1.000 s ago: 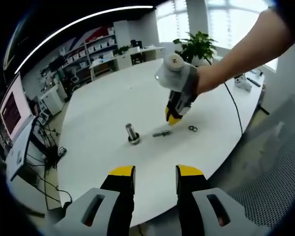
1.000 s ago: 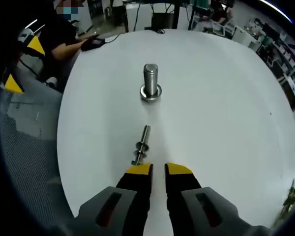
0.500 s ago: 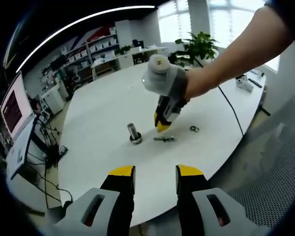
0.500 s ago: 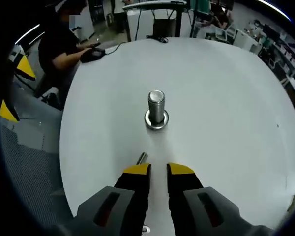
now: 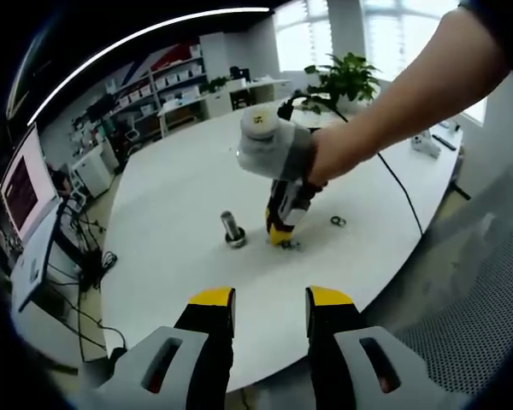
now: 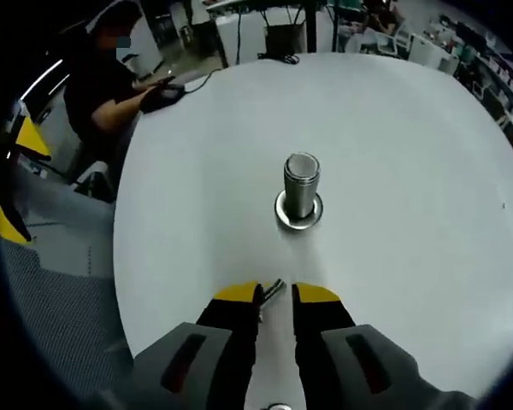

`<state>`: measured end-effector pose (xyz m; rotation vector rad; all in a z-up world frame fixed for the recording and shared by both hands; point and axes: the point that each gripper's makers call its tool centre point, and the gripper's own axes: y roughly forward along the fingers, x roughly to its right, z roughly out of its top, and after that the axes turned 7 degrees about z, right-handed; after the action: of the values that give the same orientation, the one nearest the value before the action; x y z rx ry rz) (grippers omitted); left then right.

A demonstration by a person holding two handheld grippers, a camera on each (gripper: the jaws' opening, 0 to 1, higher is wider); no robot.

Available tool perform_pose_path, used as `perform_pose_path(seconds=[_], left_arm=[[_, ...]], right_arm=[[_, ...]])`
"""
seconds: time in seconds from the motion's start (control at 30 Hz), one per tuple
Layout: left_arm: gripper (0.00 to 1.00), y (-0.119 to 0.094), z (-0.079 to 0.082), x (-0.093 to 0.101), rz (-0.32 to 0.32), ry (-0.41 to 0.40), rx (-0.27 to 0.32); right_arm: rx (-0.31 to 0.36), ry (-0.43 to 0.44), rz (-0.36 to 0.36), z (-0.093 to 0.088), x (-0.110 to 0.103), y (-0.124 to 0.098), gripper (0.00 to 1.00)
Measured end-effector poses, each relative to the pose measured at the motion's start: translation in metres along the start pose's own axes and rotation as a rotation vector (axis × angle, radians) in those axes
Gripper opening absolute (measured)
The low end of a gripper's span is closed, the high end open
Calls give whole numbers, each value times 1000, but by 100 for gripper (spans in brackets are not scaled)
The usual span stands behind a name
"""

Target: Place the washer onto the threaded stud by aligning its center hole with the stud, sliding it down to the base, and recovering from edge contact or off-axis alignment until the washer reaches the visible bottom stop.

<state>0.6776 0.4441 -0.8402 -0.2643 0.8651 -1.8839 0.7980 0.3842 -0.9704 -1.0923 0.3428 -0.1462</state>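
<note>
Left gripper jaws apart, empty, above table edge. Ahead: threaded stud, right gripper down beside it, washer further right.

Right gripper view: jaws slightly apart around small bolt; stud straight ahead.

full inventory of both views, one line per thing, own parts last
Threaded stud: 1, silver, upright on its round base mid-table.
Small bolt: 1, silver, lying on the table between the right gripper's yellow tips.
Dark ring: 1, flat on the table beside the right gripper.
Table: 1, white, round.
Potted plant: 1, green, at the far table edge.
Seated person: 1, dark clothes, at the table's far edge.
Left gripper: 1, grey with yellow tips, open, off the table's near edge.
Right gripper: 1, same colours, tips at the table.
</note>
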Motion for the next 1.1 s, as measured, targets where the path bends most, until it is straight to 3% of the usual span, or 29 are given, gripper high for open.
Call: perform_pose_path(seconds=[0.3,0.67,0.8,0.93,1.1], left_arm=[[31,0,-1,0,0,-2,-3],[31,1,-2,1,-5,4,-10],[30,1,-3,1,-5,6,-13],[30,1,-3,1,-4,8,-16],[30,1,-3,1,-5,7,-16]], right_arm=[[-16,16,-29,-6,2,-4,16],[-17,46,-13,-8,4,-2,12],[-25,9,-31,-10,5,-1,9],[-16,54,-23,-10,5,-2,9],[-43,-26,-18,-12,5,-1,10]])
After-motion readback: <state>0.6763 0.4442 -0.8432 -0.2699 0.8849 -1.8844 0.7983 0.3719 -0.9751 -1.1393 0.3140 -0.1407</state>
